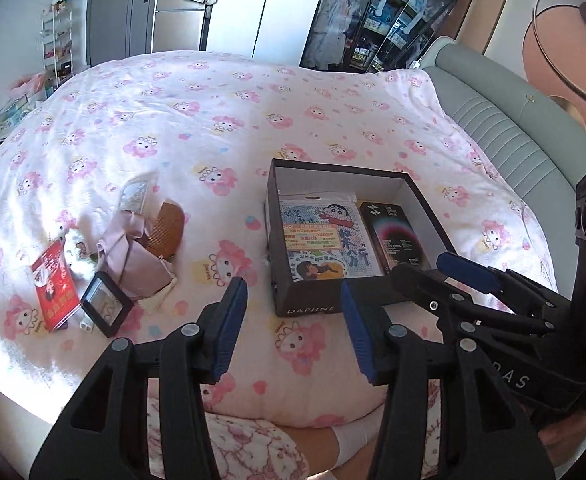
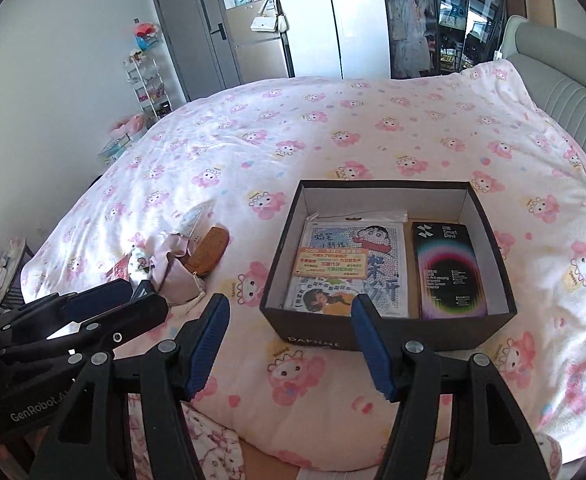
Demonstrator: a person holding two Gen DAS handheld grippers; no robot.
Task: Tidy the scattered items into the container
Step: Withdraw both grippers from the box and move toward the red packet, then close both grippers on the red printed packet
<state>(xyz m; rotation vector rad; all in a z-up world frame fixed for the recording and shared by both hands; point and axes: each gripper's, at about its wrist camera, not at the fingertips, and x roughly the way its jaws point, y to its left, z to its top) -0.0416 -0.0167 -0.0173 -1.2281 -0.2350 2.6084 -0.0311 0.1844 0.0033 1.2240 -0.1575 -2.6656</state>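
Observation:
A black open shoebox [image 1: 313, 296] [image 2: 493, 240] sits on the pink patterned bed. Inside lie a cartoon packet [image 1: 325, 236] [image 2: 353, 264] and a dark screen-protector box [image 1: 397, 236] [image 2: 449, 268]. Scattered to the left are a wooden comb [image 1: 165, 232] [image 2: 209, 252], a pink cloth pouch [image 1: 137, 264] [image 2: 177, 268], a small black frame [image 1: 107, 304], a red card [image 1: 55, 288] and a white plush bit [image 1: 77, 254]. My left gripper [image 1: 293, 332] is open and empty, in front of the box. My right gripper [image 2: 291, 346] is open and empty, at the box's front edge.
A grey padded headboard [image 1: 505, 136] [image 2: 573, 108] runs along the right. Wardrobes, a fridge and a white shelf rack [image 2: 149, 80] stand behind the bed. The bed's front edge drops off just below the grippers.

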